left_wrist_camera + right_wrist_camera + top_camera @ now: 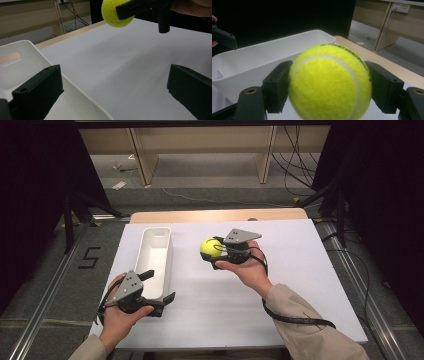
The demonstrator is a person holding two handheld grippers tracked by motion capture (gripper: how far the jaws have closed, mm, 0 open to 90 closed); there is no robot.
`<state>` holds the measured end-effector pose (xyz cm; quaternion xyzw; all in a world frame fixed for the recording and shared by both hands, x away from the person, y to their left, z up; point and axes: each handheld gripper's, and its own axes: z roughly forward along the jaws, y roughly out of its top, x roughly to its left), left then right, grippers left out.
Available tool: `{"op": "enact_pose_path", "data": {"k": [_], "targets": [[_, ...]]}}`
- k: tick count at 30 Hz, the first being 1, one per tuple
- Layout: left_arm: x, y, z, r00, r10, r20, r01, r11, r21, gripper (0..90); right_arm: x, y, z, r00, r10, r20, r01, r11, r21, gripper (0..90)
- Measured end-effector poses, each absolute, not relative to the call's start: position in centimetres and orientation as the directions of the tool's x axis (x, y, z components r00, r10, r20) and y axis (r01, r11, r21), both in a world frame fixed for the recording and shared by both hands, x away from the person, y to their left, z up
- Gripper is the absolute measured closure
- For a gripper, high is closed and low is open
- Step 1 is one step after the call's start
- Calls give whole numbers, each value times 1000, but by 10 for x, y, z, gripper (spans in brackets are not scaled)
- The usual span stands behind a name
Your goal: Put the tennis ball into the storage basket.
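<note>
High view: tennis ball (209, 247) is clamped in right hand-held gripper (216, 251) above tabletop (300, 285); if released before bin (155, 255), ball prob. rolls off. Left hand-held gripper (159, 287) is held apart.

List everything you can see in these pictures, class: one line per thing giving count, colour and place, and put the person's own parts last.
tennis ball: one, yellow-green, held above the sheet, right of the bin
bin: one, white, long and open-topped, on the left part of the sheet, nothing seen inside
sheet: one, white, covering most of the table
table: one, light wood, edge showing beyond the sheet
shelving: light wood, on the floor behind the table
cables: several, dark, on the floor at back right
right claw: one, black with a grey plate, shut on the tennis ball
left claw: one, black with a grey plate, open, astride the bin's near wall
hands: two, one on each claw; beige sleeves at the bottom edge
</note>
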<state>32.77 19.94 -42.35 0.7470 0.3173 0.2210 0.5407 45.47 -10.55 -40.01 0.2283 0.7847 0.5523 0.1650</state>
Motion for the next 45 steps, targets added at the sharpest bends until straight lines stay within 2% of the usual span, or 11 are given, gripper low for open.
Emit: {"op": "enact_pose_path", "data": {"k": [45], "targets": [[328, 199, -424, 700, 714, -12, 234, -213, 949, 0, 460, -88, -398, -851, 525, -7, 164, 277, 947, 266]]}}
